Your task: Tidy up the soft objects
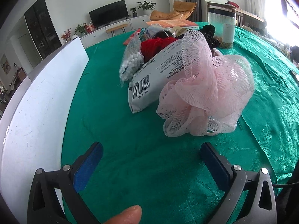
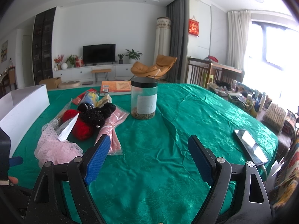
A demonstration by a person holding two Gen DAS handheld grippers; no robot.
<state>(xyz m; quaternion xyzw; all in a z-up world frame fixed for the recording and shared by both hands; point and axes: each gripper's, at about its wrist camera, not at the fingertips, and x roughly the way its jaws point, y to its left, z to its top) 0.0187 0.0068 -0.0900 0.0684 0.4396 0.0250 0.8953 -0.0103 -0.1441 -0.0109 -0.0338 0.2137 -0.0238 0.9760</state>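
A pink mesh bath pouf [image 1: 205, 91] lies on the green tablecloth [image 1: 149, 168], just ahead of my left gripper [image 1: 151, 149], which is open and empty. Behind the pouf lie a grey printed pouch [image 1: 158, 71], a bag of white cotton balls [image 1: 130, 59], red yarn [image 1: 157, 45] and a black fuzzy item [image 1: 209, 31]. In the right wrist view the pouf [image 2: 54, 147], red yarn [image 2: 82, 127], black fuzzy item [image 2: 97, 113] and a pink packaged cloth [image 2: 112, 128] sit left of my right gripper [image 2: 149, 145], which is open and empty.
A white open box [image 1: 37, 112] stands at the left; it also shows in the right wrist view [image 2: 24, 106]. A clear jar with a black lid [image 2: 143, 99] stands mid-table. An orange book [image 2: 115, 86] lies at the back. A phone [image 2: 250, 146] lies at the right edge.
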